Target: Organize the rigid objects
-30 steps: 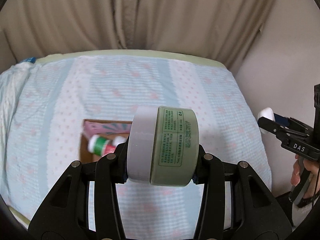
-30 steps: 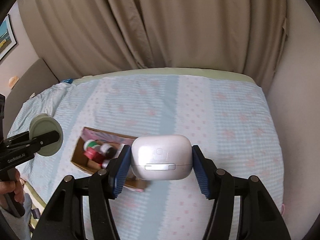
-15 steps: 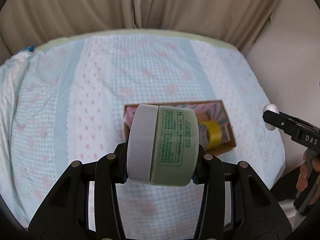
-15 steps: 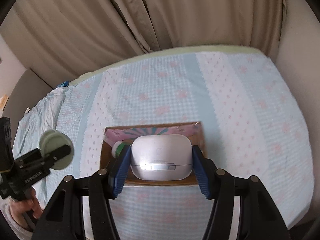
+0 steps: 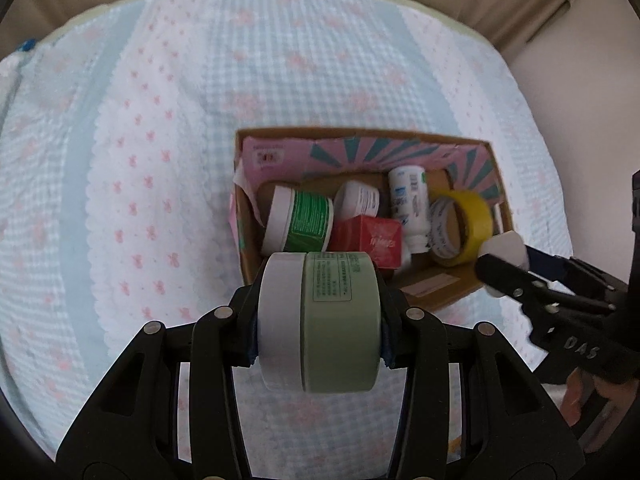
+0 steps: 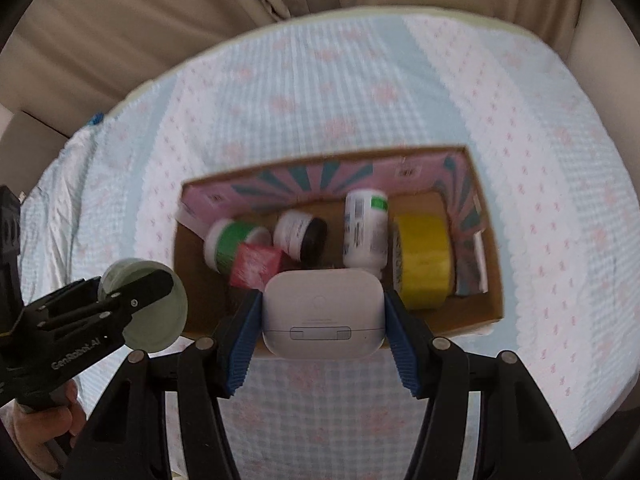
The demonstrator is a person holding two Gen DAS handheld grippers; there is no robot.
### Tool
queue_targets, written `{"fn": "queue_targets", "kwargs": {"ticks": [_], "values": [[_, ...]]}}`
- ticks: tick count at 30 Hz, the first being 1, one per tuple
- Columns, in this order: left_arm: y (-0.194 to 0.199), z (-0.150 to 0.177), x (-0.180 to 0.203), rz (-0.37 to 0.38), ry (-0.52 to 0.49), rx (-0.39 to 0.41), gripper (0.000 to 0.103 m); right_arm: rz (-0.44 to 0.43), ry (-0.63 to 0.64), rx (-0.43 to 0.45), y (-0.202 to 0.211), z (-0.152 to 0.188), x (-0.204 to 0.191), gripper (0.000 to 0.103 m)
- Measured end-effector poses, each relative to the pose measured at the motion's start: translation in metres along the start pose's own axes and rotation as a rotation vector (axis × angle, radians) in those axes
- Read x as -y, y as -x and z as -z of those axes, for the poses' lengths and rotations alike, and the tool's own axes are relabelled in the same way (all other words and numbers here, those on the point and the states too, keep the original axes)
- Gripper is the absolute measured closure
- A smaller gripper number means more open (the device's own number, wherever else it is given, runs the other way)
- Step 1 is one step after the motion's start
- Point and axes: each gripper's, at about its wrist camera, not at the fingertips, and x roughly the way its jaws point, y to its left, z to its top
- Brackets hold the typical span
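Note:
My left gripper (image 5: pixel 318 322) is shut on a pale green jar with a white lid (image 5: pixel 320 320), held above the near left corner of a cardboard box (image 5: pixel 448 288). My right gripper (image 6: pixel 322 316) is shut on a white earbud case (image 6: pixel 322 316) over the box's near wall (image 6: pixel 460 318). Inside the box lie a green-labelled jar (image 5: pixel 304 224), a red carton (image 5: pixel 370 240), a white bottle (image 5: pixel 410 204), a small white jar with a dark lid (image 6: pixel 300 234) and yellow tape (image 5: pixel 464 228). The right gripper with the case (image 5: pixel 504 246) shows at the right of the left wrist view.
The box sits on a bed with a light blue and white cover with pink dots (image 5: pixel 160 160). Beige curtains (image 6: pixel 160 20) hang behind the bed. A beige wall (image 5: pixel 580 92) runs along the bed's right side. A hand (image 6: pixel 36 432) holds the left gripper's handle.
Both grippers have come down and forward toward the box, which now looks larger and lies right under the held jar and case. Each keeps hold of its object.

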Motion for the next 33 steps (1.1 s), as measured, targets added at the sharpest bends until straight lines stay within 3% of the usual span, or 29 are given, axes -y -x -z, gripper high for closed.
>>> {"fn": "queue_targets", "kwargs": {"ticks": [13,14,16,17,18,19,33], "values": [[-0.047,-0.014,0.003,-0.034,-0.057,-0.134,0.064,0.07,0.065,-0.083,-0.057,-0.004,0.007,0.047],[-0.048,-0.014,0.003,-0.035,-0.059,-0.136,0.06,0.066,0.077,-0.081,-0.058,-0.003,0.007,0.047],[-0.041,-0.014,0.007,-0.031,-0.077,-0.111,0.009,0.055,0.094,-0.09,-0.062,-0.002,0.008,0.047],[-0.038,-0.014,0.009,-0.027,-0.083,-0.099,0.0,0.052,0.107,-0.092,-0.063,0.0,0.008,0.034],[-0.036,-0.013,0.011,-0.023,-0.091,-0.099,0.0,0.062,0.126,-0.083,-0.062,0.002,0.007,0.021],[-0.036,-0.012,0.012,-0.026,-0.1,-0.1,0.0,0.071,0.142,-0.073,-0.06,0.005,0.007,0.0],[0.004,0.005,0.011,-0.06,-0.087,-0.048,0.0,0.062,0.119,-0.011,-0.017,0.031,0.021,0.0]]}}
